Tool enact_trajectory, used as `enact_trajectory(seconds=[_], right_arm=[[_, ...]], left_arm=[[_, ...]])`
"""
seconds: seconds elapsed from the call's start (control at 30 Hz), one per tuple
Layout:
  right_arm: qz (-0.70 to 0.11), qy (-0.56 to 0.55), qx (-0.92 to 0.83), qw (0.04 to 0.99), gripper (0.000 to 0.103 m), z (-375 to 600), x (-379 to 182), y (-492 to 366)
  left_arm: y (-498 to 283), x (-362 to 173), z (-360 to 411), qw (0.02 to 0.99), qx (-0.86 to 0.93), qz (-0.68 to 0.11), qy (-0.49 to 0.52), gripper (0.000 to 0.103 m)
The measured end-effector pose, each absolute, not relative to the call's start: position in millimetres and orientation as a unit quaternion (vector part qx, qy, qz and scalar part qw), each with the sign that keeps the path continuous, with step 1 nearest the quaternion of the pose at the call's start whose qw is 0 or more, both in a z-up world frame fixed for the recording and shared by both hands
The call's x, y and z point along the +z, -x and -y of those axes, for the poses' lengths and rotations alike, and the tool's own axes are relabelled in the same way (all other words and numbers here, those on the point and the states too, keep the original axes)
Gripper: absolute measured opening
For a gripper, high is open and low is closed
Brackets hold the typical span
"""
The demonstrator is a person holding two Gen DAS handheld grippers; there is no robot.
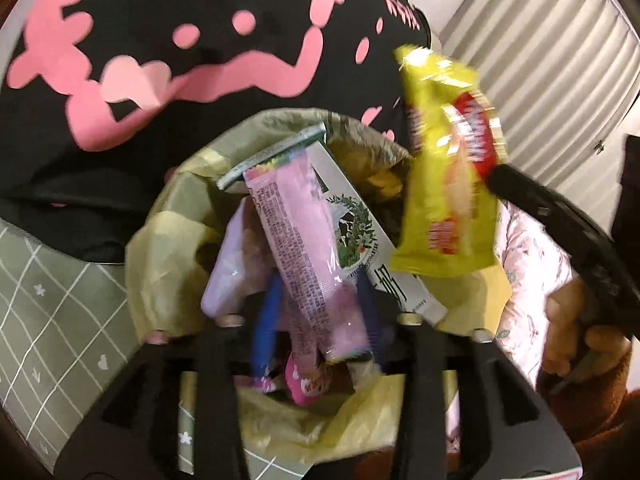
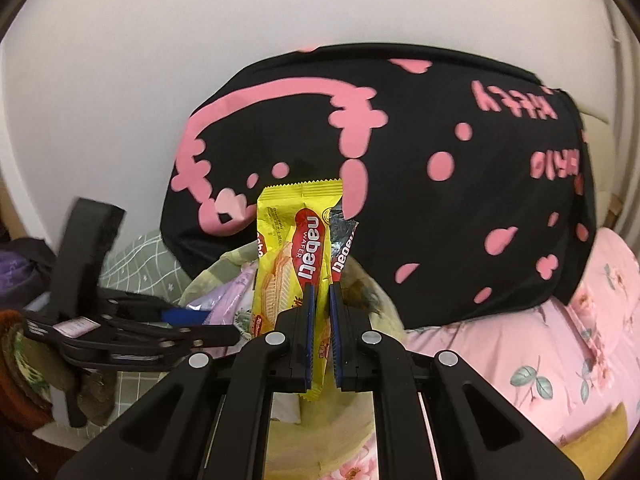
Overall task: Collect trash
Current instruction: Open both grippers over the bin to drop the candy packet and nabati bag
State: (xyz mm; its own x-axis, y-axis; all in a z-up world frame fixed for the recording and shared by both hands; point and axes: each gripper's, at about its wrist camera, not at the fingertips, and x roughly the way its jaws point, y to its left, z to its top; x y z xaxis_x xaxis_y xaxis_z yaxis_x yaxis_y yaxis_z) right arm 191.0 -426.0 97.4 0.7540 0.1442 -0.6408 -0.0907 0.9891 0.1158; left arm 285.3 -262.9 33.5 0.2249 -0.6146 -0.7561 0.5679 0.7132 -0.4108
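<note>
Two grippers are hovering over the yellow-lined bin (image 1: 168, 240): left gripper (image 1: 316, 304) is pinching a pink wrapper (image 1: 304, 248), right gripper (image 2: 320, 320) is clamping a yellow wafer packet (image 2: 296, 256).

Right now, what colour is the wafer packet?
Yellow with a red label; the wafer packet shows best in the right wrist view.

The yellow wafer wrapper (image 2: 294, 264) carries the brand "nabati" in white letters on a red patch, with "WAFER" in smaller letters beside it, and the same brand shows partly on its folded-over silver edge. The black cloth (image 2: 420, 184) has pink lettering seen upside down, which appears to read "KITTY" and "HELLO". The pink wrapper (image 1: 304, 248) bears a block of fine print too small to read. The carton (image 1: 352, 224) shows a wreath emblem with a cow and large characters that cannot be made out.
</note>
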Motion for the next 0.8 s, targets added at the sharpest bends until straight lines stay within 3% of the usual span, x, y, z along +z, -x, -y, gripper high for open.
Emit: enact_trajectory(seconds=[0.4,0.43,0.5,0.53,0.57,0.7,0.8], right_arm=[[-0.421,-0.043,0.156,0.893,0.009,414.6,50.6,-221.9],[-0.417,-0.039,0.153,0.895,0.012,413.0,50.9,-219.2],[-0.405,-0.033,0.142,0.903,0.028,410.5,55.3,-212.5],[-0.399,-0.032,0.14,0.906,0.044,410.5,57.6,-210.0],[-0.385,-0.029,0.134,0.913,0.054,409.3,62.5,-205.0],[-0.346,-0.031,0.109,0.931,0.054,403.7,78.3,-186.6],[-0.325,-0.04,0.099,0.94,0.054,389.3,86.0,-164.2]], left_arm=[[-259.1,49.8,207.4,0.853,-0.243,-0.455,0.086,0.053],[-253.6,50.8,201.6,0.858,-0.233,-0.449,0.092,0.053],[-245.9,54.2,188.3,0.865,-0.215,-0.44,0.106,0.055],[-242.6,56.8,180.8,0.868,-0.207,-0.436,0.113,0.057],[-241.8,57.9,180.9,0.871,-0.199,-0.433,0.118,0.057],[-208.0,65.6,139.1,0.895,-0.146,-0.402,0.128,0.06],[-180.4,66.7,106.7,0.906,-0.104,-0.393,0.115,0.067]])
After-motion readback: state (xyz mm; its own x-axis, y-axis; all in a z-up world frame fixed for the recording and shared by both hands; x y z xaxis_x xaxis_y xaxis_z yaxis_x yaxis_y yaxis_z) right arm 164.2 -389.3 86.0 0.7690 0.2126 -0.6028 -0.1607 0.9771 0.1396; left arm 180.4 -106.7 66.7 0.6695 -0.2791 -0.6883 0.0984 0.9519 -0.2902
